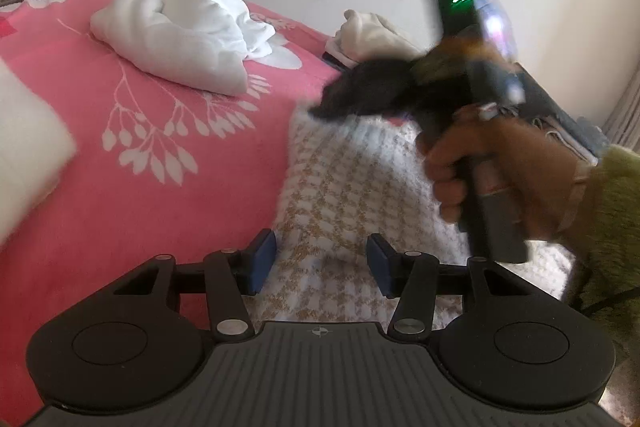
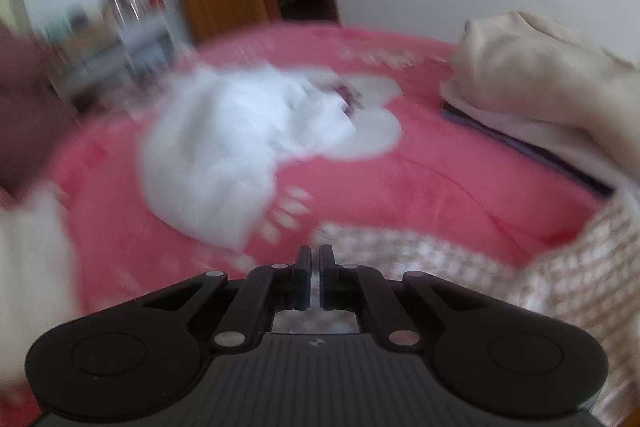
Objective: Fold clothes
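Knitted top held by one claw

White-and-tan knitted top (image 1: 360, 187) lies on the pink bed (image 1: 120, 187), lower middle. Left claw (image 1: 322, 263) is spread wide. Right claw (image 2: 315, 277) is pinched on its edge. Corners should be matched, then laid flat.

Bare pink bedspread (image 1: 100, 187) lay open toward ten o'clock. A crumpled white cloth (image 1: 180, 39) blocked eleven o'clock; the right gripper (image 1: 320, 109) and hand (image 1: 492, 171) crowded two o'clock.

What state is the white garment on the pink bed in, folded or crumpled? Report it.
Crumpled. The white garment lies in a bunched heap with loose ridges on the pink bedspread, no flat layers or straight edges.
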Demonstrator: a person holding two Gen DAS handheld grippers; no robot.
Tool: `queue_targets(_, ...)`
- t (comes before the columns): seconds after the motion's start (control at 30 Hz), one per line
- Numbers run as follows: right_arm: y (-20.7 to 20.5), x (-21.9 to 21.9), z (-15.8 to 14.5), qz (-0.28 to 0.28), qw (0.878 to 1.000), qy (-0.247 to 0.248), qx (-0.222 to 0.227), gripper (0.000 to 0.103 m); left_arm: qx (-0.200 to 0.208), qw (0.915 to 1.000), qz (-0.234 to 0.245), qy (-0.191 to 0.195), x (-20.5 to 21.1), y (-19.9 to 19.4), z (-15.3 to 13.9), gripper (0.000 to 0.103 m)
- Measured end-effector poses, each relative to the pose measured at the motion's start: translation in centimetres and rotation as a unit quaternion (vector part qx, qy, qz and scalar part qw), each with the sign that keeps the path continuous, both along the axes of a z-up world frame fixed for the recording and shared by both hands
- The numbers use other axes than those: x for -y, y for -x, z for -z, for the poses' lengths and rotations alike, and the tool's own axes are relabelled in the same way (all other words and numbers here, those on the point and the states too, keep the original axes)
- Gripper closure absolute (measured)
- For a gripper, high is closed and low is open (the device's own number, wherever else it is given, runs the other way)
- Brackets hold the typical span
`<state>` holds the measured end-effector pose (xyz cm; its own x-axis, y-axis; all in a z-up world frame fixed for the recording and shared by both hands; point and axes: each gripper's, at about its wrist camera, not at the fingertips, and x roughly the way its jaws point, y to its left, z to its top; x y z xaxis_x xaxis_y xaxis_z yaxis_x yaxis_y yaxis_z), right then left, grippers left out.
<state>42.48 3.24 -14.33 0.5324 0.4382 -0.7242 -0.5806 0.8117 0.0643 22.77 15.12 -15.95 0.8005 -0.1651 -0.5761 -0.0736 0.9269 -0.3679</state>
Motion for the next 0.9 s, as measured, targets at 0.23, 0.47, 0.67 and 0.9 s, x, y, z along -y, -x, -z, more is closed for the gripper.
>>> queue_targets(0.23, 2.1, 3.6, -3.6, 0.035, 0.999, -0.027, 0.014, 0.101, 0.014, 0.9998, -0.012, -0.01, -0.1, 0.5, -0.7, 0.051)
queue_targets(0.47, 7.9, 7.9, -8.3, 0.024, 0.999, -0.025, 0.014, 0.101, 0.076, 0.9964, 0.001, -0.035, 0.5, -0.1, -2.9, 0.051)
queue_targets(0.67, 8.7, 8.9, -0.6, 0.084, 0.995, 0.05, -0.028, 0.103, 0.025, 0.9947, 0.059, -0.08, 1.9, -3.6, -0.8, 0.052)
queue_targets(0.9, 13.0, 13.4, -5.4, 0.176, 0.984, 0.004, -0.009, 0.101, 0.052, 0.9937, 0.069, -0.072, 1.2, -2.0, -2.7, 0.052)
